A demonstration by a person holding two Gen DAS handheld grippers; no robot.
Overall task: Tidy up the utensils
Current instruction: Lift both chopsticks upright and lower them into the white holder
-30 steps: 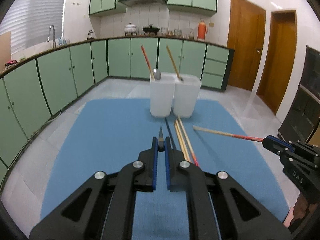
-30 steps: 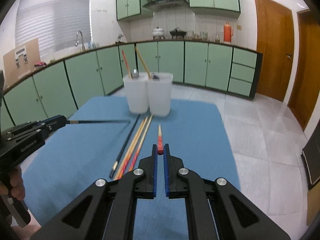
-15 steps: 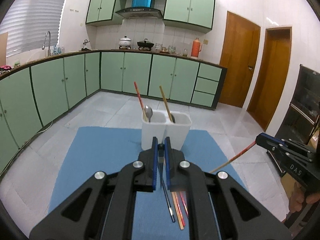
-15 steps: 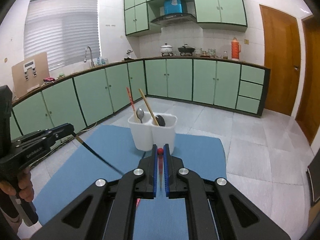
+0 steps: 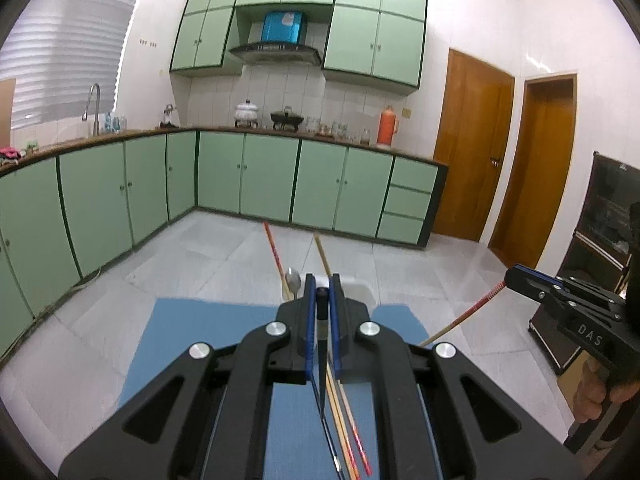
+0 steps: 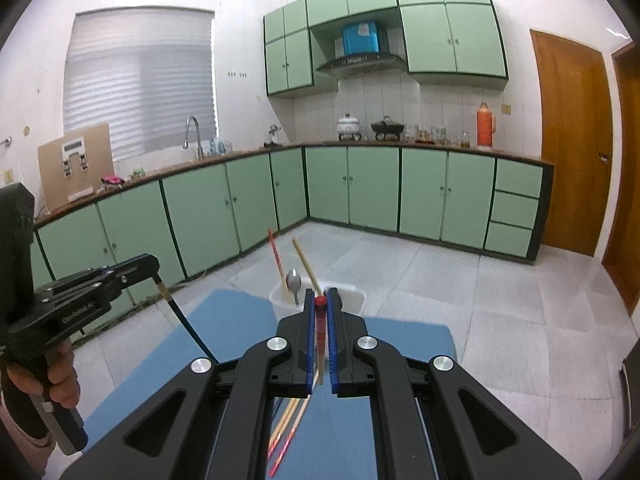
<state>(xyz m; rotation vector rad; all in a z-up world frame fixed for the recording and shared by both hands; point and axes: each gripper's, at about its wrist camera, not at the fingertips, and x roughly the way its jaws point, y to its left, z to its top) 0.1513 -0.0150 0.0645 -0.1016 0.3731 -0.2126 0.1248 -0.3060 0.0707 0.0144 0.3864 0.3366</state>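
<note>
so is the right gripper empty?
No, the right gripper is shut on a red-tipped wooden chopstick, lifted above the blue mat.

A blue mat (image 5: 192, 344) covers the desk and fills the lower centre of both views; pale grey floor tiles (image 5: 208, 256) are seen beyond its far edge. Two white containers (image 6: 348, 300) stand side by side near the far edge of the mat, largely hidden in the left wrist view. Loose chopsticks (image 5: 352, 436) are seen lying close together on the mat at the lower centre of the frame, wooden, red-patterned and dark ones.
</note>
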